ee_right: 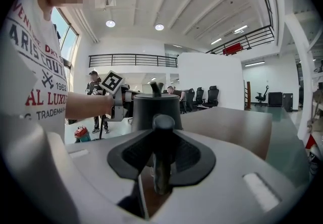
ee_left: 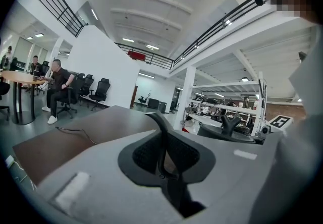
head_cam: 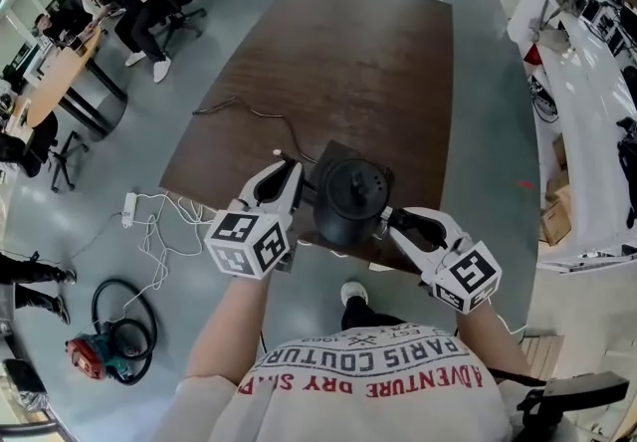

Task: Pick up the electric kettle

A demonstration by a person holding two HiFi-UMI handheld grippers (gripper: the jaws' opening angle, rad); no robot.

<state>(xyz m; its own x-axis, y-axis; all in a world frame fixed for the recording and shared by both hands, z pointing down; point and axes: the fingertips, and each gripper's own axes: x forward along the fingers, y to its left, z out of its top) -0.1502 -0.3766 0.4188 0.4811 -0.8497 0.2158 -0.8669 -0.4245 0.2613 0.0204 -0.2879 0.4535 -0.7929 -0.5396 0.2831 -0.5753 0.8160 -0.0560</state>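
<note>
Holding the electric kettle [head_cam: 350, 199] over the table's [head_cam: 398, 62] near edge, apparently clear of it; pinching spout [ee_left: 160, 119] with left gripper [head_cam: 292, 176], handle [ee_right: 162, 137] with right gripper [head_cam: 395, 221]; seemingly all but done.

Shirt and grippers
A white short-sleeved T-shirt [head_cam: 368, 380], red and dark lettering — pale grey left gripper [head_cam: 291, 169] and right gripper [head_cam: 391, 219], each with a black-and-white marker cube [head_cam: 249, 243].

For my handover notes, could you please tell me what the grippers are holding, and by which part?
The electric kettle: the left gripper is shut on its thin spout, the right gripper on its handle.
</note>
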